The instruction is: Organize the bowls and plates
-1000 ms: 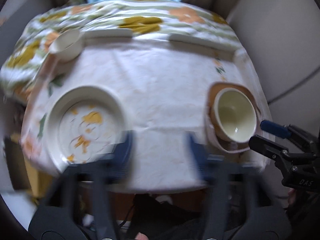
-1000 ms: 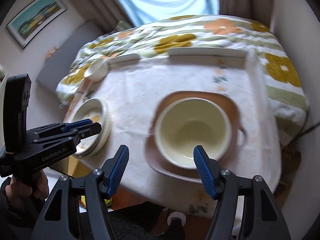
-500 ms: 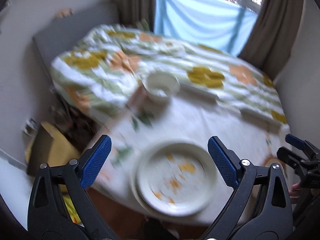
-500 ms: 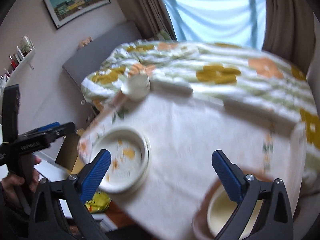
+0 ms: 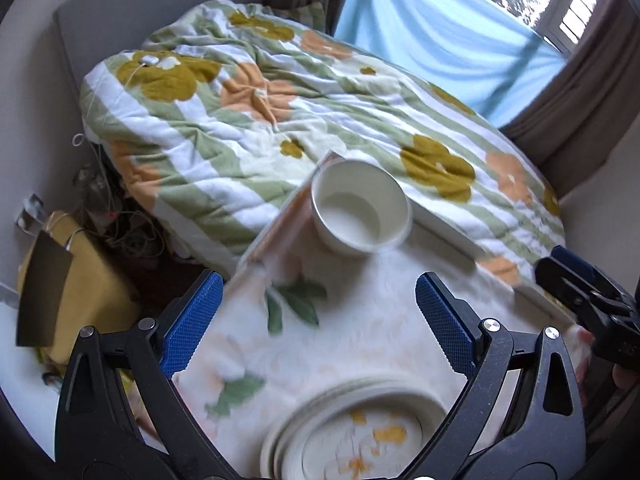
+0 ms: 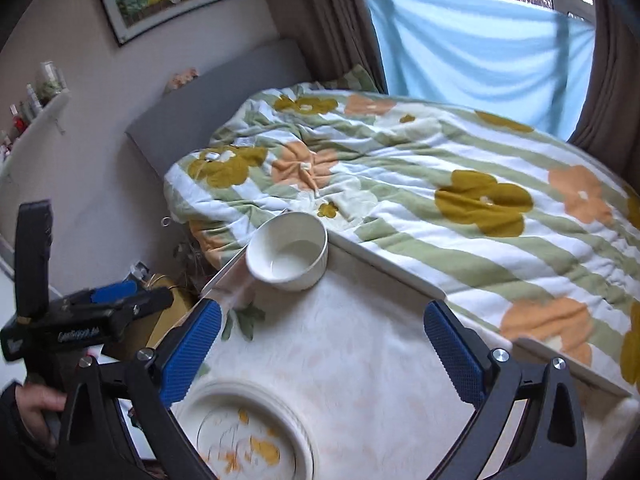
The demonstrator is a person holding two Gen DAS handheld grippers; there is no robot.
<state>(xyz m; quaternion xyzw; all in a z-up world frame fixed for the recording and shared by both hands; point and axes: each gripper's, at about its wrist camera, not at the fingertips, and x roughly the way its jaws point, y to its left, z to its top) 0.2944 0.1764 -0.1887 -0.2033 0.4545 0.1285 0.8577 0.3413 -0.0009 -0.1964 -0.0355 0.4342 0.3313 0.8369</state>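
A small white bowl [image 5: 360,210] [image 6: 288,246] stands upright at the far left corner of the table [image 5: 360,320] [image 6: 360,340], which has a floral cloth over it. A stack of white plates with orange marks [image 5: 352,432] [image 6: 248,436] lies at the near edge. My left gripper [image 5: 318,326] is open above the cloth, between plates and bowl, with nothing between its fingers. My right gripper [image 6: 322,352] is open too, hovering over the cloth just beyond the plates. Each gripper shows in the other's view: the right gripper [image 5: 580,296] at the right edge, the left gripper [image 6: 100,312] at the left.
A bed with a flowered quilt [image 5: 320,100] [image 6: 440,168] lies right behind the table's raised far rim [image 6: 400,276]. A yellow bag [image 5: 68,272] sits on the floor left of the table. A hand [image 6: 32,404] holds the left gripper.
Both views have swung left, away from the brown plate with the cream bowl, which has gone out of sight. The white bowl and patterned plates are now central. The right jaws have spread wider.
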